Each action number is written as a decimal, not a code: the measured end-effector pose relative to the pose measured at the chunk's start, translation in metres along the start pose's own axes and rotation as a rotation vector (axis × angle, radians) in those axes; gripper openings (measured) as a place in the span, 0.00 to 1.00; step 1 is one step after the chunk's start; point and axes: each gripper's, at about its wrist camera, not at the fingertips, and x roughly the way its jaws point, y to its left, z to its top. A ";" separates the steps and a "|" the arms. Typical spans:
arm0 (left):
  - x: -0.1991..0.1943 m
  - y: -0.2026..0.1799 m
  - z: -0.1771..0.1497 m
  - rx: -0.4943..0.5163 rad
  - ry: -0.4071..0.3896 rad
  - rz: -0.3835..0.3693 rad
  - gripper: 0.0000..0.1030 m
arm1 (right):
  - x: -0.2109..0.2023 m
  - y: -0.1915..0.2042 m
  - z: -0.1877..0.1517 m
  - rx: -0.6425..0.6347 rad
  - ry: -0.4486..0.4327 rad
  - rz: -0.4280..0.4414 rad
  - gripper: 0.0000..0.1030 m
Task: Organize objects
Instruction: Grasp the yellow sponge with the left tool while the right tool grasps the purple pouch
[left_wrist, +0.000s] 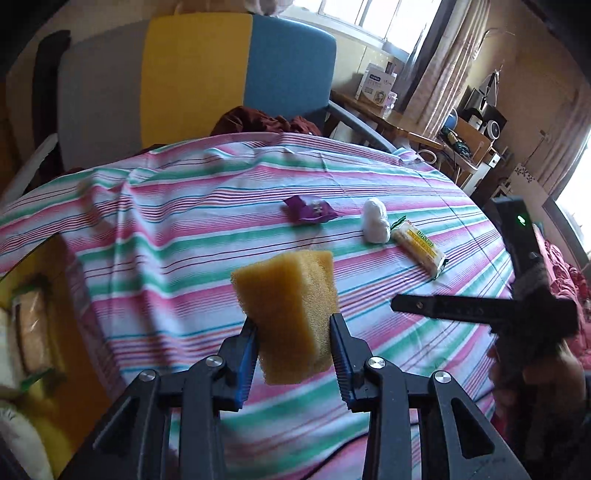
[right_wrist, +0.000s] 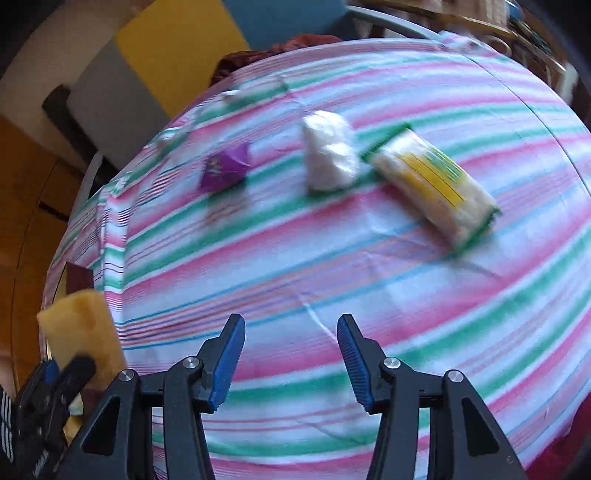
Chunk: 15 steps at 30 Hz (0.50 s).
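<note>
The left gripper (left_wrist: 293, 325) clamps the yellow sponge (left_wrist: 288, 314) above the striped cloth (left_wrist: 184, 229). The right gripper (right_wrist: 291, 332) hangs part open and empty; beyond lie a purple packet (right_wrist: 225, 168), white wad (right_wrist: 330, 151) and yellow-labelled packet (right_wrist: 434, 184).

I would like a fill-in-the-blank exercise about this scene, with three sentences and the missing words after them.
1. The left gripper holds a yellow ____ between its jaws.
2. Nothing is between the jaws of the ____ gripper.
3. On the striped cloth, the white bundle lies between the yellow-labelled packet and a wrapper of ____ colour.

Missing words: sponge; right; purple
</note>
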 end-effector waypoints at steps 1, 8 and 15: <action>-0.007 0.001 -0.003 -0.001 -0.007 -0.001 0.36 | 0.002 0.007 0.008 -0.015 -0.010 0.004 0.51; -0.045 0.024 -0.023 -0.060 -0.048 -0.017 0.36 | 0.019 0.044 0.070 -0.060 -0.059 -0.026 0.53; -0.058 0.048 -0.040 -0.146 -0.037 -0.037 0.36 | 0.053 0.062 0.115 -0.079 -0.036 -0.108 0.53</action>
